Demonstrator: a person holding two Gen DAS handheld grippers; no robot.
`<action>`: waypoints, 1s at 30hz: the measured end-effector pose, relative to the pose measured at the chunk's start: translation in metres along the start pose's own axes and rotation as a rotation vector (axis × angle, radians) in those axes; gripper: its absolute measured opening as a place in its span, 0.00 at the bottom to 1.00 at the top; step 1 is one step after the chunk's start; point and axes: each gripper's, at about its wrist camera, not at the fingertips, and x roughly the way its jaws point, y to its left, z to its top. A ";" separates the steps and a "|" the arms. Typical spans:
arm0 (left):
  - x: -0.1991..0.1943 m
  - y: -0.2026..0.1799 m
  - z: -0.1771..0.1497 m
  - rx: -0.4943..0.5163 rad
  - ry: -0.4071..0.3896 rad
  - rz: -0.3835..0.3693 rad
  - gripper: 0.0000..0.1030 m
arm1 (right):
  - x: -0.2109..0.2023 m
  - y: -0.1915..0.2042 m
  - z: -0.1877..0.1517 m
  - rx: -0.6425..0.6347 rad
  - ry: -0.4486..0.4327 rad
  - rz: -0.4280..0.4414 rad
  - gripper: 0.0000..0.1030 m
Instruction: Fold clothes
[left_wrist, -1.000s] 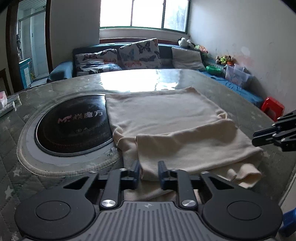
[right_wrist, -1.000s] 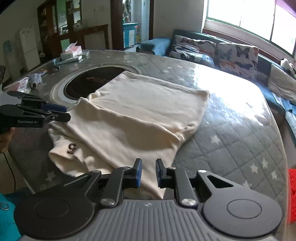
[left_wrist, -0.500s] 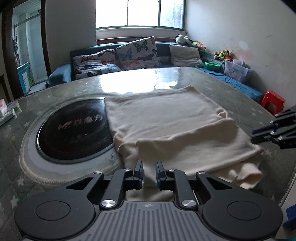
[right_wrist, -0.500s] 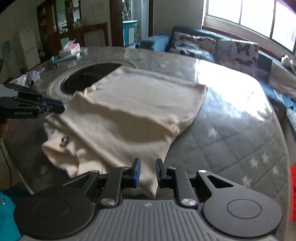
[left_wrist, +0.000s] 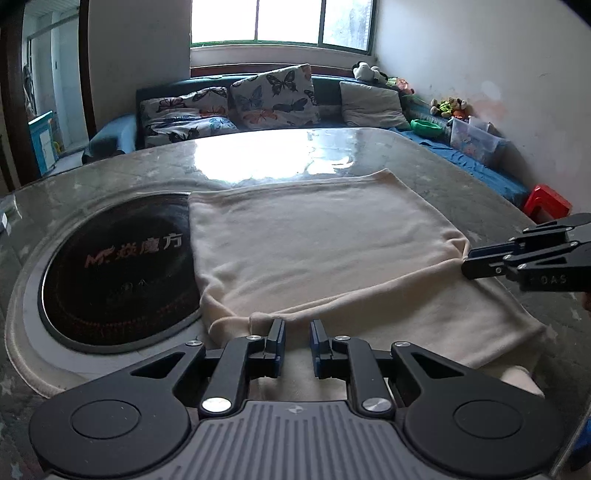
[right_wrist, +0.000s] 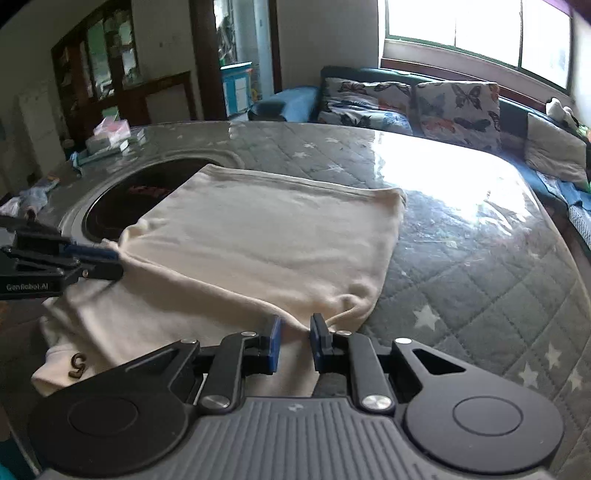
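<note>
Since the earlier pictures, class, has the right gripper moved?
Yes. The right gripper has moved inward over the cloth, away from the red stool.

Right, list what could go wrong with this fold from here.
1. Each hand-held gripper, left and right, seems to pinch only a thin bit of the cream garment at the fold's edge, so an end may slip free and the fold sag.
2. The garment's left part lies over the black round cooktop; dragging may bunch it on the cooktop's rim.
3. A lower layer near the table edge could be pulled off.
</note>
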 end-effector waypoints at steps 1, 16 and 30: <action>-0.002 0.000 -0.001 0.005 -0.001 -0.003 0.16 | -0.002 0.000 0.000 -0.002 -0.002 -0.002 0.15; -0.045 -0.015 -0.030 0.153 -0.018 -0.017 0.35 | -0.042 0.032 -0.038 -0.131 0.070 0.047 0.18; -0.073 -0.042 -0.074 0.440 -0.020 -0.047 0.46 | -0.022 0.041 -0.006 -0.110 -0.023 0.064 0.18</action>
